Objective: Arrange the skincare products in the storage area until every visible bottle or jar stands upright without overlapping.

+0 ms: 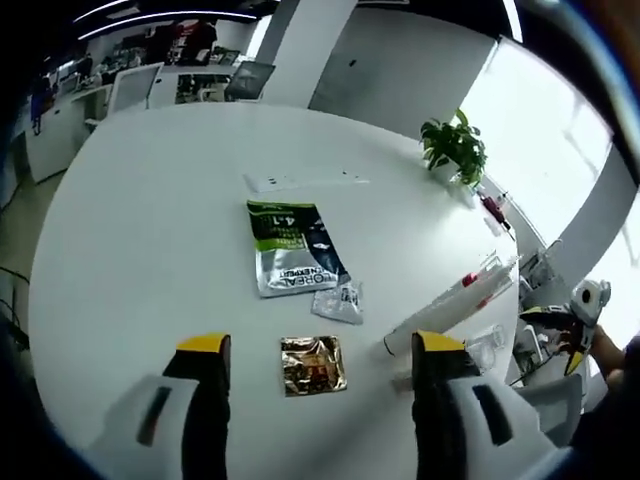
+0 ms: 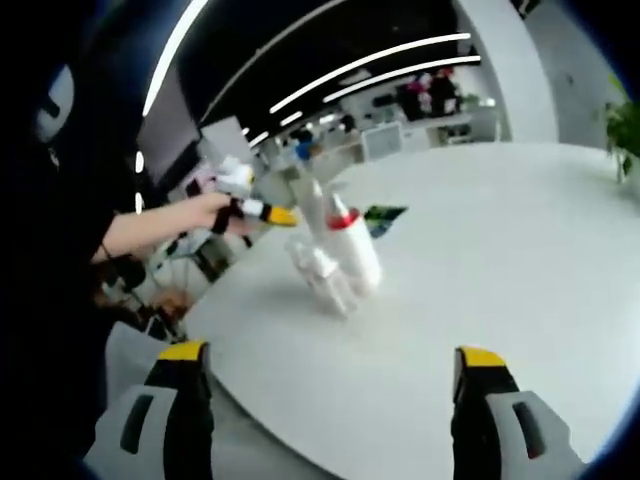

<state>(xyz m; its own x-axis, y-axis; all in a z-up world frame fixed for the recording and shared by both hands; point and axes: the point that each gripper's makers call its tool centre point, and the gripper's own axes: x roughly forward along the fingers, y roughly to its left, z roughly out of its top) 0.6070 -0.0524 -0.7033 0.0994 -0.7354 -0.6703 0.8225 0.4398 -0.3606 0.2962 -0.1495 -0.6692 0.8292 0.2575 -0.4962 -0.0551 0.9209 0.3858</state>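
White table (image 1: 150, 220), white tube (image 1: 455, 300) lying flat

This is an open-plan office. A large round white desk (image 1: 140, 230) fills the foreground, and beyond its far edge stand rows of white workstations (image 1: 70, 105) with office chairs (image 1: 248, 78) pushed up to them. Long linear ceiling lights (image 2: 350, 70) run overhead above the desk, against a dark ceiling. A thick white structural column (image 1: 310, 45) rises behind the desk, next to a pale partition wall (image 1: 400, 70). At the desk's far rim sits a small potted green plant (image 1: 455, 148), and past it bright daylight pours through tall windows (image 1: 540, 120). More white desks and shelving (image 2: 420, 115) show in the distance beyond the desk.
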